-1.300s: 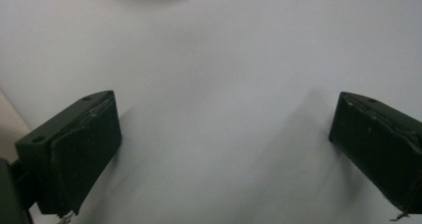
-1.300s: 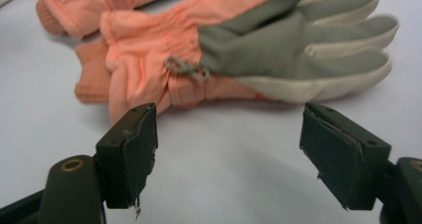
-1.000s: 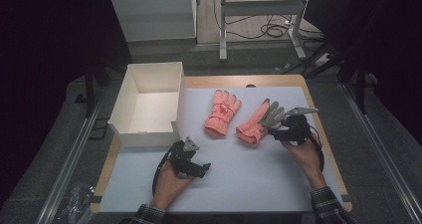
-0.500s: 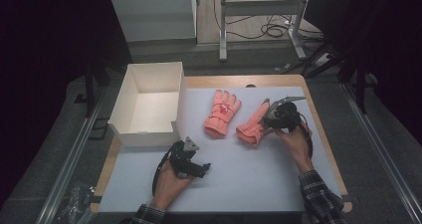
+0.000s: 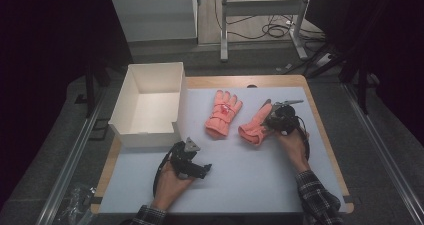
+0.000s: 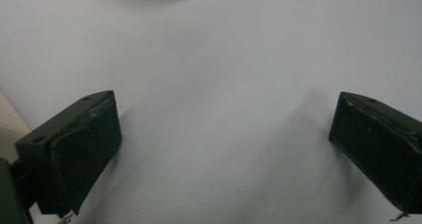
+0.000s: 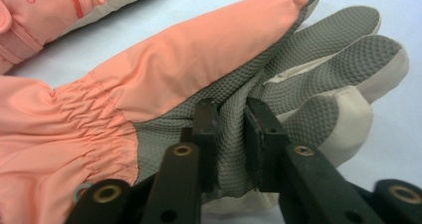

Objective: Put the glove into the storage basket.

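While our right gripper [image 7: 231, 129] pinches the grey palm of the right-hand glove [image 7: 199, 69] beside the other glove [image 5: 223, 113], our left gripper [image 6: 224, 149] gapes empty, nearer us.

- Glove [image 7: 189, 50]: peach matt cloth, gathered wrist; grey pebbled grip palm.
- Right claw [image 7: 230, 134]: black matt plastic, brass rivets.
- Desk [image 5: 260, 180]: smooth matt white cover, wood edge.

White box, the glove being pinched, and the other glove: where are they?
white box [image 5: 131, 110], high view, left wall.
pinched glove [image 7: 199, 50], right gripper view, orange back.
other glove [image 5: 222, 114], high view, its middle.
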`<state>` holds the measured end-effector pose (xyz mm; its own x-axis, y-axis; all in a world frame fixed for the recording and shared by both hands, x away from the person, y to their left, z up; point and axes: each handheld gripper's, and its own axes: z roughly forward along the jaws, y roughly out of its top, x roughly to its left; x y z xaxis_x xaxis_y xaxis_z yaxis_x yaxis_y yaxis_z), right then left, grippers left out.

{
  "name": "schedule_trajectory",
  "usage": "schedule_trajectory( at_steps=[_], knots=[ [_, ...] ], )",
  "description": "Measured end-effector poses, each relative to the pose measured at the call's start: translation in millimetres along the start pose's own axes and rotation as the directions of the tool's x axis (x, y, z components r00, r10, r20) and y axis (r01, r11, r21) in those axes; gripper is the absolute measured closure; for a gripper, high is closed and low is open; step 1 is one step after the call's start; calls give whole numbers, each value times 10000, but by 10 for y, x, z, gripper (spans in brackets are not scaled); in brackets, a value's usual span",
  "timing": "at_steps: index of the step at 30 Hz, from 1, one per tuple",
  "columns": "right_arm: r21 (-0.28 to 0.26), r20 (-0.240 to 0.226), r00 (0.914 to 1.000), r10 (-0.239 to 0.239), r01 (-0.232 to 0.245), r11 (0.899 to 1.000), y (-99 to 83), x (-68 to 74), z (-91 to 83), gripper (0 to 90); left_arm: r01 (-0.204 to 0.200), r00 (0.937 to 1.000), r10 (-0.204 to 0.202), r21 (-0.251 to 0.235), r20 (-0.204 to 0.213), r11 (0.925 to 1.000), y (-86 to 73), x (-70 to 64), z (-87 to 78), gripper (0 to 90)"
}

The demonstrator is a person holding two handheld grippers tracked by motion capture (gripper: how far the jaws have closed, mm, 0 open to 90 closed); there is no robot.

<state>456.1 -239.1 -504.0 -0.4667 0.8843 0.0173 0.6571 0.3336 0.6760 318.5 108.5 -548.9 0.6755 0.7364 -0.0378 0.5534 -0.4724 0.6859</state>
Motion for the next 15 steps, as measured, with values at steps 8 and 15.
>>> schedule_trajectory(
  at_steps=[8, 15],
  knots=[
    [-138, -82, 10000, -56, 55, 9999, 15, 16, -39, 852, -1, 10000, 1, 2, 2, 10000, 0, 0, 0, 0],
    [-280, -838, 9962, 242, -266, 9993, 31, -56, -151, 856, -6, 10000, 6, 3, 4, 10000, 0, 1, 0, 0]
  ],
)
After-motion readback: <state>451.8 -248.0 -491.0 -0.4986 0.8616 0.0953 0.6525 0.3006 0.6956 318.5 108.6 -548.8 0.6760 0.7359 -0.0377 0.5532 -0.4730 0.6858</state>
